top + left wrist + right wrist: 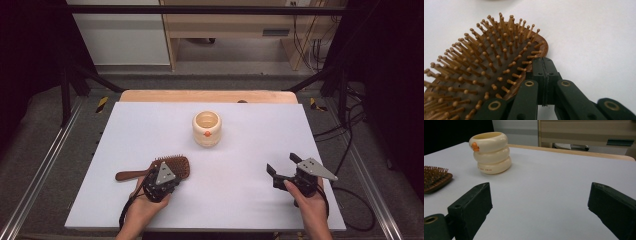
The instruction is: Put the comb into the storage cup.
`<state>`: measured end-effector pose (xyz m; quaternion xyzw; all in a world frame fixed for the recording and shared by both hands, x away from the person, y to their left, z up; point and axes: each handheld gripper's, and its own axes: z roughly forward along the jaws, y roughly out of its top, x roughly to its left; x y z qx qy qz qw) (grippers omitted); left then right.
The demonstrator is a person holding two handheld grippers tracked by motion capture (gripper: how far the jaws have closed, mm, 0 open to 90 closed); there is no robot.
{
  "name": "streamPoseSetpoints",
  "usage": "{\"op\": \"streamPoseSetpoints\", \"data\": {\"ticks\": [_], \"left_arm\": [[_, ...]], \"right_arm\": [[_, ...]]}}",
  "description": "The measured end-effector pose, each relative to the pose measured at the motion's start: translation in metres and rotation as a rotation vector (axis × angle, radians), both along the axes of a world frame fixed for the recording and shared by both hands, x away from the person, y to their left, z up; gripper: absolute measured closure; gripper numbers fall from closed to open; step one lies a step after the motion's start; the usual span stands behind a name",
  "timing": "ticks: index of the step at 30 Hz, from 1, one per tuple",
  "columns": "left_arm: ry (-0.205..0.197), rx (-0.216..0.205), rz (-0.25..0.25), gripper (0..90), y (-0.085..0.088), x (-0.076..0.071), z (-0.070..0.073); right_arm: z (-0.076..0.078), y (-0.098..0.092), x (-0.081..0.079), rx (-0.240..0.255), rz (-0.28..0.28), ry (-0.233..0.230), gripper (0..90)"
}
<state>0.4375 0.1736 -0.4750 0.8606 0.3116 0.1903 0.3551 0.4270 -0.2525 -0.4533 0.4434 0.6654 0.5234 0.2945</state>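
A brown wooden hairbrush (172,165) lies bristles up on the white table (240,200), its handle pointing left. My left gripper (165,179) sits over the near right edge of the brush head. In the left gripper view its jaws (544,67) are pressed together, shut, with nothing visible between them, right against the rim of the brush (486,65). My right gripper (283,165) stands open at the right of the table with nothing between its fingers (540,195). A cream cup (206,129) shaped like stacked rings, with an orange spot, stands upright at the table's middle.
From the right gripper view, the cup (491,152) is ahead to the left and the brush head's edge (435,178) shows at far left. A wooden board edge (207,96) runs along the table's far side. Black frame posts and cables flank the table.
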Motion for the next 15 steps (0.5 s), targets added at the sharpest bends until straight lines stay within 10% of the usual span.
{"op": "streamPoseSetpoints", "data": {"ticks": [15], "left_arm": [[-0.001,0.029,0.013,89.8,-0.009,0.021,0.005]], "right_arm": [[0.000,0.000,0.000,0.002,0.005,-0.002,5.6]]}}
